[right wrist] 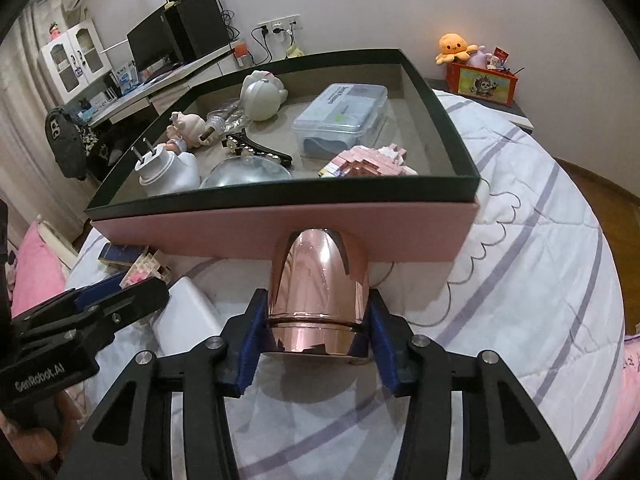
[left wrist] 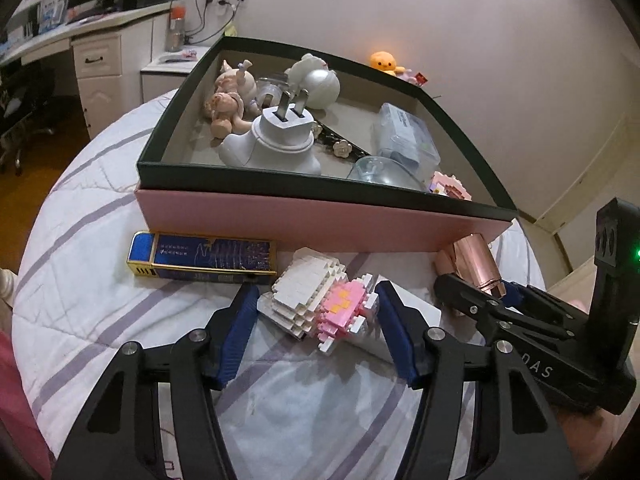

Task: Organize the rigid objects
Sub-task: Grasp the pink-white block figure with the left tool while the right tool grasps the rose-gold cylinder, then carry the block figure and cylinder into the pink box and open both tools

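A white and pink brick figure point(left wrist: 320, 300) lies on the bed in front of the box. My left gripper point(left wrist: 316, 312) is open, one finger on each side of it, with small gaps. A shiny rose-gold cylinder point(right wrist: 318, 288) lies by the pink box wall. My right gripper point(right wrist: 318, 320) is shut on its near end; it also shows in the left wrist view point(left wrist: 478, 266). The open box point(left wrist: 320, 216) with a dark green rim point(right wrist: 280, 192) holds a white plug point(left wrist: 280, 132), figurines, a clear case point(right wrist: 340, 114) and a pink brick figure point(right wrist: 372, 162).
A blue and gold flat box point(left wrist: 202, 256) lies left of the brick figure. A white flat object point(right wrist: 188, 320) lies between the grippers. The striped bedcover point(right wrist: 540, 260) spreads right. A desk point(left wrist: 80, 40) and nightstand with an orange plush point(right wrist: 454, 48) stand behind.
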A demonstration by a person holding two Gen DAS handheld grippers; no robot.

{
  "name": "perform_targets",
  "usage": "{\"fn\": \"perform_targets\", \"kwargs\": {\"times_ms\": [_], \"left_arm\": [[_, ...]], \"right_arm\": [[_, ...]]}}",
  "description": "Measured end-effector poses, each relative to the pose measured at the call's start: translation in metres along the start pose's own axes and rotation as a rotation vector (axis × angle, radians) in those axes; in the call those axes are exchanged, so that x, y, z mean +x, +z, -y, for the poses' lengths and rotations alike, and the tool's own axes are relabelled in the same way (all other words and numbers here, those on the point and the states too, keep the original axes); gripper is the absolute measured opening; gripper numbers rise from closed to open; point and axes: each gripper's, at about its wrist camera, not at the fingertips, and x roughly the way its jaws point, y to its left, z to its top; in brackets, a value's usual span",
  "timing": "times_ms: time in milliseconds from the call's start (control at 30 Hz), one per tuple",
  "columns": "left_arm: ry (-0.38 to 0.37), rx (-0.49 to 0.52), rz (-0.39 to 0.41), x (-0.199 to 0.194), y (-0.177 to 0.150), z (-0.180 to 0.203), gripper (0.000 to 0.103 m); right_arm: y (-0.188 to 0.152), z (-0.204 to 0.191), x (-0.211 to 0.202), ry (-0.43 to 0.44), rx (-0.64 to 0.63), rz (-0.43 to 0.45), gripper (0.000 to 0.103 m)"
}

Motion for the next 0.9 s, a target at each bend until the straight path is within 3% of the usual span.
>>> {"fn": "perform_targets", "kwargs": {"times_ms": [900], "left_arm": [[0.012, 0.030, 0.062, -0.052, -0.020, -0.003, 0.061]], "right_arm": [[-0.012, -0.008, -0.038, 0.056, 0.007, 0.040, 0.048]]}}
